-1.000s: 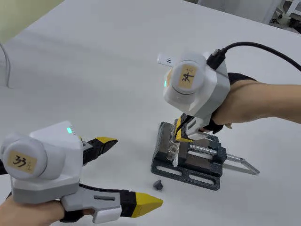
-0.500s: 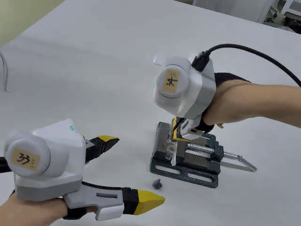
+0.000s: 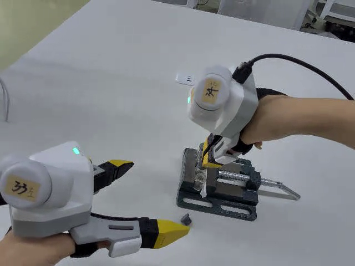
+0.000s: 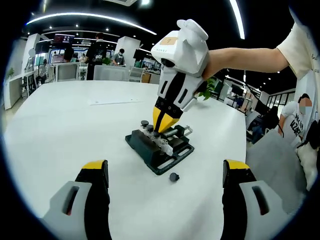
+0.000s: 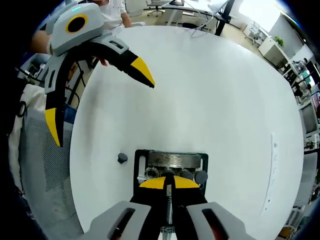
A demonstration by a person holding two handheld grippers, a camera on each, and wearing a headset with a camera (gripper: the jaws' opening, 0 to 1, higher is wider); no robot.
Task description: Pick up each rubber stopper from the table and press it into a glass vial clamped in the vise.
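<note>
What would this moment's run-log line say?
right hand-held gripper: shut over vise | left hand-held gripper: open | loose stopper: on table

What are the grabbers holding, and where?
The left gripper is open, holding nothing. The right gripper is shut above the vise; whether its tips pinch anything cannot be told.

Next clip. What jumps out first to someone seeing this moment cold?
The right gripper, jaws closed, points down at the dark vise on the white table. The left gripper hovers at the lower left of the head view, jaws wide open, with one small grey rubber stopper lying loose beside its lower jaw tip.
</note>
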